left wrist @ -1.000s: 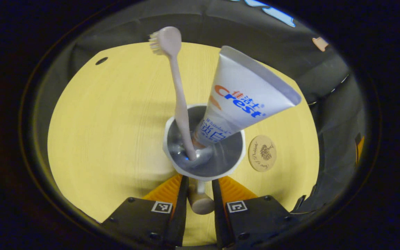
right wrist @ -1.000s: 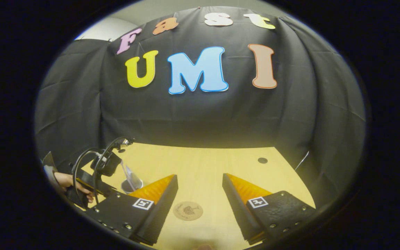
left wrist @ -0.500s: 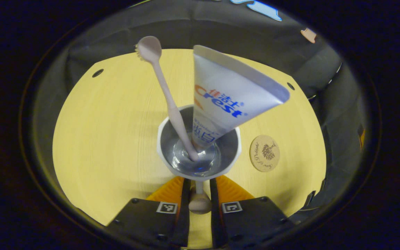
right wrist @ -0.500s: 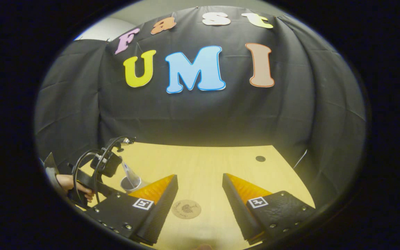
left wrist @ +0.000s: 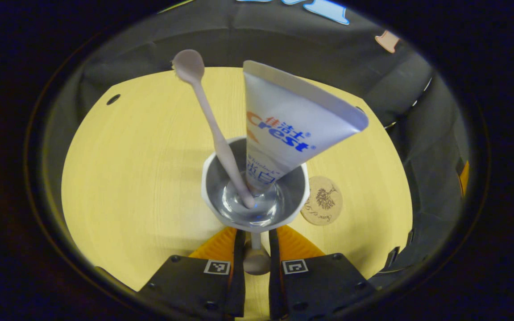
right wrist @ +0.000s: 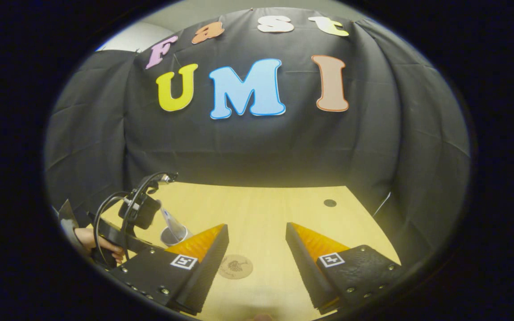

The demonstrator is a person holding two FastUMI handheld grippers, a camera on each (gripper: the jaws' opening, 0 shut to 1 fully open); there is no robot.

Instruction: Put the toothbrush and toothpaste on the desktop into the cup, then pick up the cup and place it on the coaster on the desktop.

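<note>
Spanning the left gripper view, the desktop (left wrist: pixel 127 178) is noted. Cup (left wrist: pixel 212 203), with toothpaste (left wrist: pixel 290 129) and toothbrush (left wrist: pixel 214 133) inside, is clamped at its handle by left gripper (left wrist: pixel 255 249), now nearer the coaster (left wrist: pixel 324 200). Right gripper (right wrist: pixel 257 249) is held spread, empty.

The white cup (left wrist: pixel 254 192) with a shiny grey inside is the landmark. A pale toothbrush (left wrist: pixel 212 129) leans left inside it, head up. A white toothpaste tube (left wrist: pixel 286 127) stands in it, crimp up. The round wooden coaster (left wrist: pixel 322 206) lies just right of it.
</note>
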